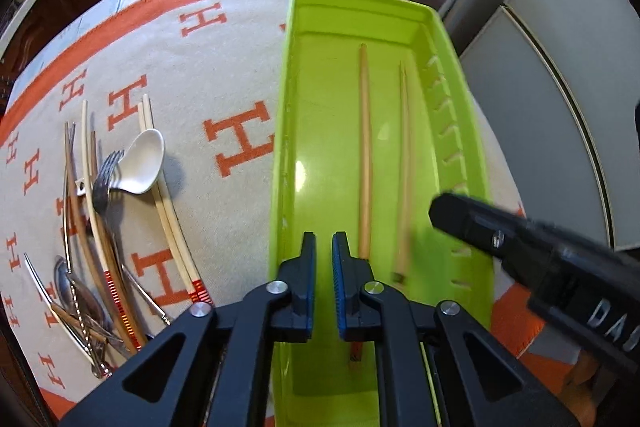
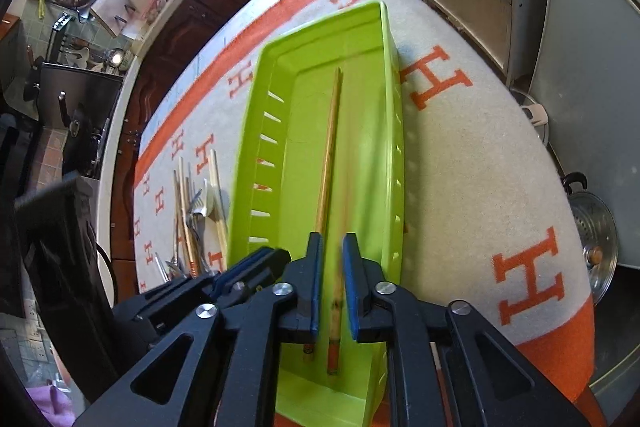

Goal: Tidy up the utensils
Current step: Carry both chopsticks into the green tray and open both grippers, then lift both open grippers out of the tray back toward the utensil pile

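Note:
A lime-green tray lies on the orange-and-cream cloth and holds two wooden chopsticks, one blurred. The tray and chopsticks also show in the right wrist view. My left gripper hovers over the tray's near end, fingers slightly apart and empty. My right gripper is open above the blurred chopstick, which lies loose between the fingers. A pile of utensils with a white spoon, a fork and more chopsticks lies left of the tray.
The right gripper's black body crosses the tray's right rim in the left wrist view. Grey cabinets stand past the table's right edge. A steel pot lid sits below the table on the right.

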Motion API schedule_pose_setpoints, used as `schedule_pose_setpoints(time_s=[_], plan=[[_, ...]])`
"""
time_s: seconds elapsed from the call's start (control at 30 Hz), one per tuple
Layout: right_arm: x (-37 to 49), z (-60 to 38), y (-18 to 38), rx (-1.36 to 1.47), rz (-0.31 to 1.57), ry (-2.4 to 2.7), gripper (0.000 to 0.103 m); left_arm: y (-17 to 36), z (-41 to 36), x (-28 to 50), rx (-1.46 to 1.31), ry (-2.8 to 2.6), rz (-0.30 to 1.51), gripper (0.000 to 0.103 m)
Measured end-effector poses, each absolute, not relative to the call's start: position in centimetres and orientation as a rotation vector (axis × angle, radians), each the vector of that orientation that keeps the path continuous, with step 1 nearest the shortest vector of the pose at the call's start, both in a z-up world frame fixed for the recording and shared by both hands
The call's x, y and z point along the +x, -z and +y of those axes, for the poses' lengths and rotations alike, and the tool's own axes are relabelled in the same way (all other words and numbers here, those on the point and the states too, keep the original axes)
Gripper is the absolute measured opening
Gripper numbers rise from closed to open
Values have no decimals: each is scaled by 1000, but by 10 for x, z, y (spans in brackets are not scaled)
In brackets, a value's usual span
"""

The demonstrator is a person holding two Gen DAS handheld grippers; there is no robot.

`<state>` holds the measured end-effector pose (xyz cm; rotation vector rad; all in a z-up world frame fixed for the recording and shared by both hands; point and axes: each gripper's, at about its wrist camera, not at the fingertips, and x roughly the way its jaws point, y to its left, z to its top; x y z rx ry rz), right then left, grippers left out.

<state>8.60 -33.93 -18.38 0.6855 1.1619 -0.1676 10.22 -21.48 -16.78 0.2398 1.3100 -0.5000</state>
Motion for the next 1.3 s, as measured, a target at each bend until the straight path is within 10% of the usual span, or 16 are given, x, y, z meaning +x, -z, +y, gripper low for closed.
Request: schedule_pose_setpoints(time_s=[0.37, 0.53, 1.3], plan=[[88, -342, 163, 572, 1104, 307, 31, 129, -191, 82, 223, 474, 1206, 41], [90, -343, 177, 514, 1125, 329, 9, 140, -176, 99, 175, 455, 1260, 41], [145, -303, 183, 194, 1147, 273, 6, 129, -120, 77, 98, 457, 1224, 45]])
